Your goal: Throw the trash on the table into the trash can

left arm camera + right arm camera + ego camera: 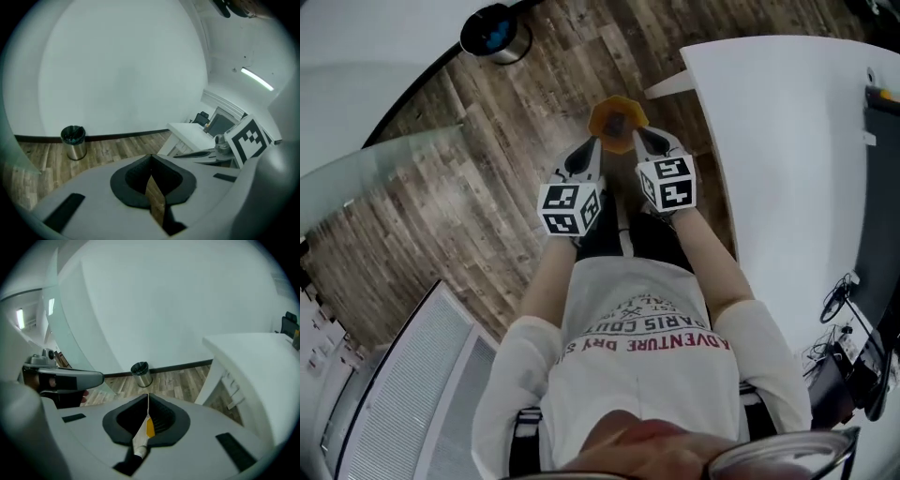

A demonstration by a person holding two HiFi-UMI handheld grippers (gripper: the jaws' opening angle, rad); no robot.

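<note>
An orange-brown piece of trash [617, 120] hangs over the wooden floor between my two grippers. My left gripper [596, 142] pinches its left side and my right gripper [641, 133] its right side. In the left gripper view the jaws [151, 174] are shut on a thin brown edge of the trash [155, 199]. The right gripper [148, 409] is likewise shut on a thin white and yellow edge [143, 433]. A small round steel trash can [495, 31] with a dark liner stands on the floor by the wall, far ahead; it also shows as the can [73, 141] and the can [140, 373].
A white table [787, 141] stretches along the right, its corner close to my right gripper; it appears again as the table [253, 362]. A glass panel [375, 169] curves at the left. Cables and a black device [862, 356] lie at the lower right.
</note>
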